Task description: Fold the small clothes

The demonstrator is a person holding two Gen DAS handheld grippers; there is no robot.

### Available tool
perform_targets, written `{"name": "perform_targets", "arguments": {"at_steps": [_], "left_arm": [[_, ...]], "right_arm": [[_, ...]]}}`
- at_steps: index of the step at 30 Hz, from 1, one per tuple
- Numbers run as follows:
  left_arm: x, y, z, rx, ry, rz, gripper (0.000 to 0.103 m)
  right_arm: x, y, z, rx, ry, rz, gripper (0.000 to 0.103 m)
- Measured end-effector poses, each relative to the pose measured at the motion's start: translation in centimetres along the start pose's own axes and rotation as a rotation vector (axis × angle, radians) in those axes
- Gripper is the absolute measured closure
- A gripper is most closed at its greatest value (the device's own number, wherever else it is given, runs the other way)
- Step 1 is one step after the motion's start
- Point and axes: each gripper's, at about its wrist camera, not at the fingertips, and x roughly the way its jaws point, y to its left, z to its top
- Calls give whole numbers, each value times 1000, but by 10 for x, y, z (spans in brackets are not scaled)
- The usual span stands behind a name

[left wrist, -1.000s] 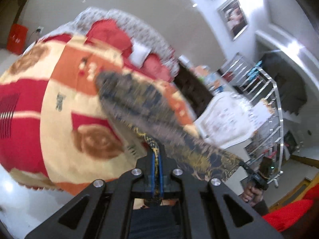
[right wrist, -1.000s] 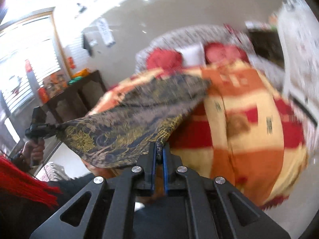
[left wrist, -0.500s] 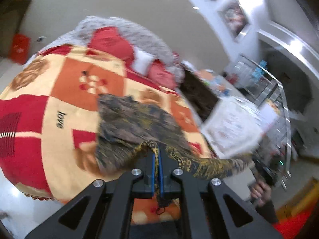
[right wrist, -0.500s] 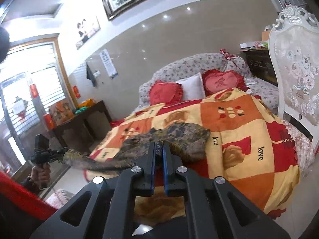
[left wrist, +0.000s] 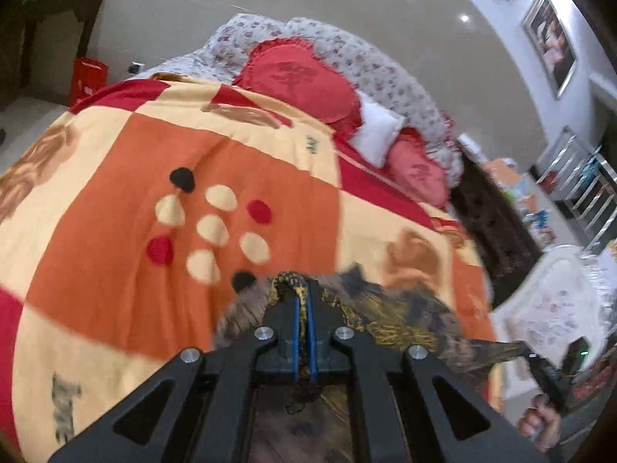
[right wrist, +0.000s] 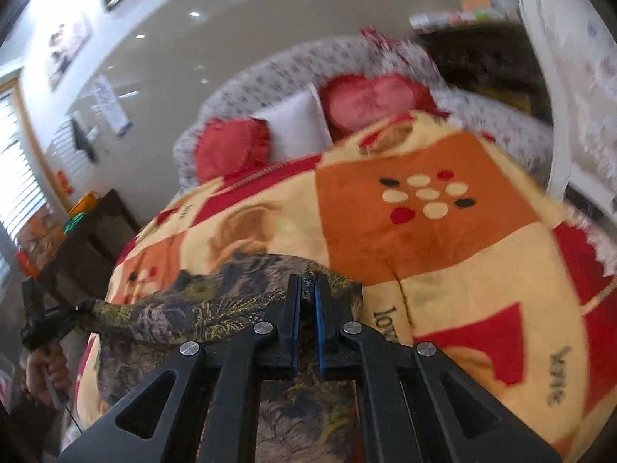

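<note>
Across a bed point(left wrist: 115, 270) with a patchwork blanket, both tools, left tool point(left wrist: 302, 301) and right tool point(right wrist: 307, 289), pinch a dark patterned garment point(right wrist: 216, 301) at lower frame; it looks light, limp, best held by its edges.

Bright indoor light; ceiling spots glare off the glossy wall point(left wrist: 347, 19). Strong fisheye bending at edges, motion blur throughout, window point(right wrist: 15, 177) overexposed.

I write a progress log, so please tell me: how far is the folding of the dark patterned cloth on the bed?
Early stage. Done: the cloth is picked up and brought low over the blanket. In hand: the left gripper and right gripper each pinch an edge of it, with the cloth stretched between them. Left: no fold is visible; it must be laid flat, folded and released.
</note>
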Motion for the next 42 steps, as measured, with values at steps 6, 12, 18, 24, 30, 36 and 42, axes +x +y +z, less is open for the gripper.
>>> {"name": "perform_targets", "arguments": {"at_steps": [6,12,18,24,30,36,42], "left_arm": [[66,7,-3,78,94,139,96],[60,18,-8,107,130,156,67],[-5,13,-13,151,-36,295,67],[17,-74,-78,373,107,178,77],[79,-86,-101,400,232,294,74],[114,-77,-13,347,170,396,73],[87,-51,16,258,78,407,63]], "right_arm": [[66,-22,9,77,82,-37,81],[67,-35,0,146,153,-4,76],[6,-20,4,0,78,-113,72],[29,39,-12,-160,171,-133,66],[121,53,-44,-180,427,-279,65],[154,52,-13,-225,389,-300,46],[115,41,30,-195,159,-237,46]]}}
